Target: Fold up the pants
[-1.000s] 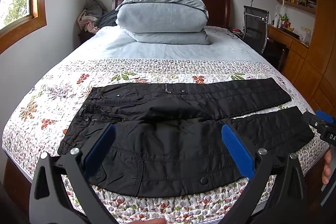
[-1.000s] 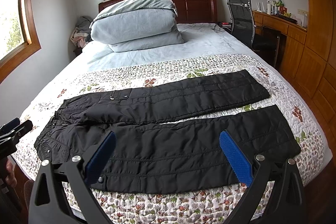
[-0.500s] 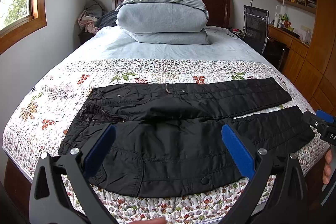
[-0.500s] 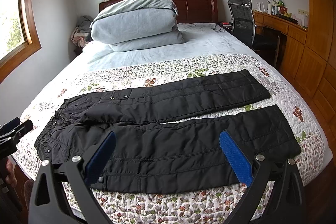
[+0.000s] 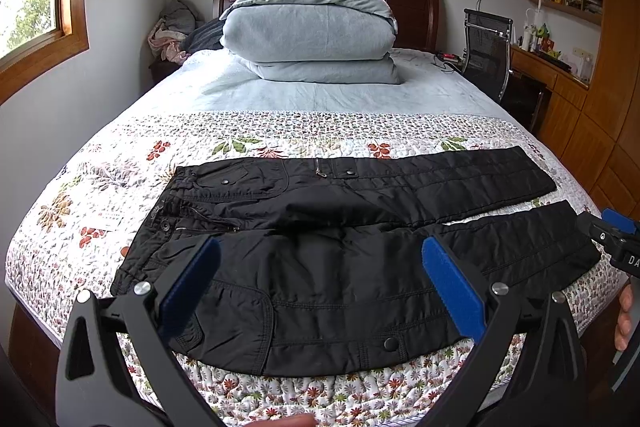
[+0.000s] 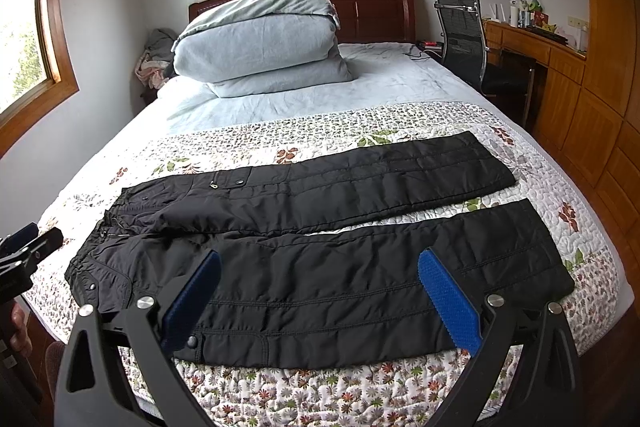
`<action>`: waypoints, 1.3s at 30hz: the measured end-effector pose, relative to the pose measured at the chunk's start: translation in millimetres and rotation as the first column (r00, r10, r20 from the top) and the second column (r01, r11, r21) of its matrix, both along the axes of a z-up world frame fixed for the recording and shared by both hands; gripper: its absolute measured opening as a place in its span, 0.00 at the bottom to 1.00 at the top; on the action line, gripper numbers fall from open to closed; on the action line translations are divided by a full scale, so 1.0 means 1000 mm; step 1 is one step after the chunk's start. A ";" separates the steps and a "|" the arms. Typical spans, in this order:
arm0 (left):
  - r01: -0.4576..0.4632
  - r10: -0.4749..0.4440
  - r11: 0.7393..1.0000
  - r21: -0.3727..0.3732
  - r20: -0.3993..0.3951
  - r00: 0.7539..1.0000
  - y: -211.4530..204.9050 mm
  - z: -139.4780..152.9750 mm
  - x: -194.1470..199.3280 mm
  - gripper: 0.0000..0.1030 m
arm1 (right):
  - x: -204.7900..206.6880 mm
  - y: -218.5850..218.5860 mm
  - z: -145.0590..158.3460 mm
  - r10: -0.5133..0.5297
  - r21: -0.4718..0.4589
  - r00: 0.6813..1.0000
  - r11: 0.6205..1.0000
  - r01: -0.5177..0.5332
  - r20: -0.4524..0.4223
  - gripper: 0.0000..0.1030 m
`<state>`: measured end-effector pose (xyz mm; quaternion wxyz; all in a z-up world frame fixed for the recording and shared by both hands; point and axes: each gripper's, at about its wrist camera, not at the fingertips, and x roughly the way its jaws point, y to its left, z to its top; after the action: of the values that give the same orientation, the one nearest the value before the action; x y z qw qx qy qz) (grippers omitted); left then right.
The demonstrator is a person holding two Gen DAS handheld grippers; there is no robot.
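Along the bed's (image 5: 56, 267) near edge the pants (image 5: 340, 267) lay flat, soft and limp, best pinched at waistband and hem, while both grippers, left (image 5: 320, 283) and right (image 6: 318, 291), gaped wide, empty.

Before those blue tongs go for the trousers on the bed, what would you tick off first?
1. Pants spread flat, both legs apart: ok.
2. Left tongs open, empty: ok.
3. Right tongs open, empty: ok.
4. Nothing lying on the pants: ok.
5. Floral quilt bare beyond the far leg, room to fold: ok.
6. Near hem fully on the bed: ok; the waist's near corner is hidden behind the tongs: cannot tell.
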<state>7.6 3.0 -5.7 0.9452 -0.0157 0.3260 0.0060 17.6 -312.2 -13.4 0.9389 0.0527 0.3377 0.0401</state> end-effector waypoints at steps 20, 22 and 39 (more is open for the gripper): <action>-0.003 0.003 1.000 0.006 -0.016 1.000 0.002 -0.005 0.003 0.98 | 0.003 0.002 -0.007 0.019 0.007 1.000 1.000 -0.019 -0.009 0.97; -0.001 0.001 1.000 0.005 -0.019 1.000 0.002 -0.006 0.005 0.98 | 0.004 0.002 -0.008 0.031 0.012 0.999 0.999 -0.031 -0.008 0.97; -0.017 -0.067 0.984 -0.176 -0.457 0.887 0.128 -0.051 0.165 0.98 | 0.180 -0.135 0.005 0.023 0.110 0.968 0.994 0.005 -0.252 0.97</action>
<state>172.1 130.6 -56.8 0.8356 -0.0925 0.5406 -0.0313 198.0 -447.6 -8.3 0.8838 0.1075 0.4519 0.0557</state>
